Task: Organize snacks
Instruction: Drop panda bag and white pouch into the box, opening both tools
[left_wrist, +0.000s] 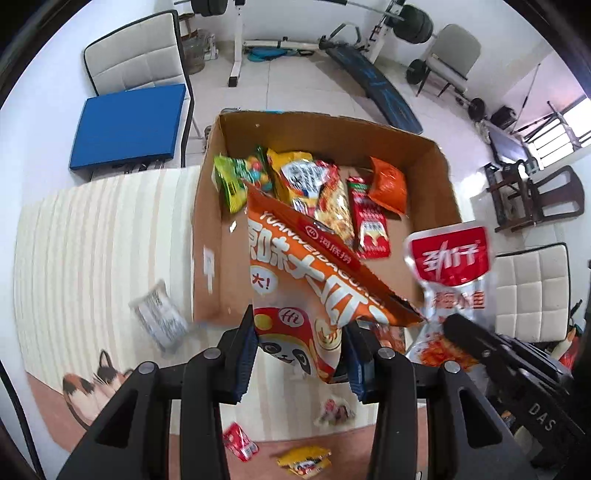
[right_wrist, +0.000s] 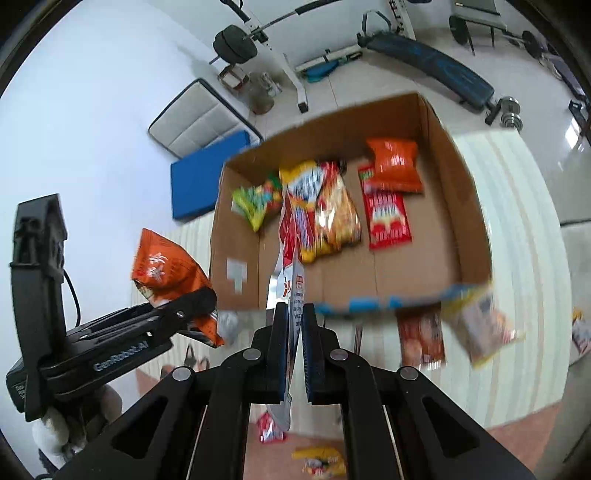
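So the big orange snack bag (left_wrist: 314, 280) with the panda on it sits right between the left gripper (left_wrist: 301, 352)'s two blue-padded fingers, pinched at its lower end, the rest of it sticking up and forward over the near edge of the cardboard box (left_wrist: 439, 173). Jaws are fairly wide apart, only as far as the puffy bag lets them close. Over on the other side, the right gripper (right_wrist: 295, 349) has its jaws nearly together, clamped on a thin red-and-white packet (right_wrist: 291, 258) seen edge-on, hanging up in front of the box. From the left camera that same packet (left_wrist: 448, 266) shows its red label. Inside the box: a green candy bag (left_wrist: 236, 177), a yellow bag (left_wrist: 303, 177), a red packet (left_wrist: 369, 221) and a small orange bag (left_wrist: 388, 184). More loose packets lie on the striped mat (left_wrist: 92, 229) just outside the box.
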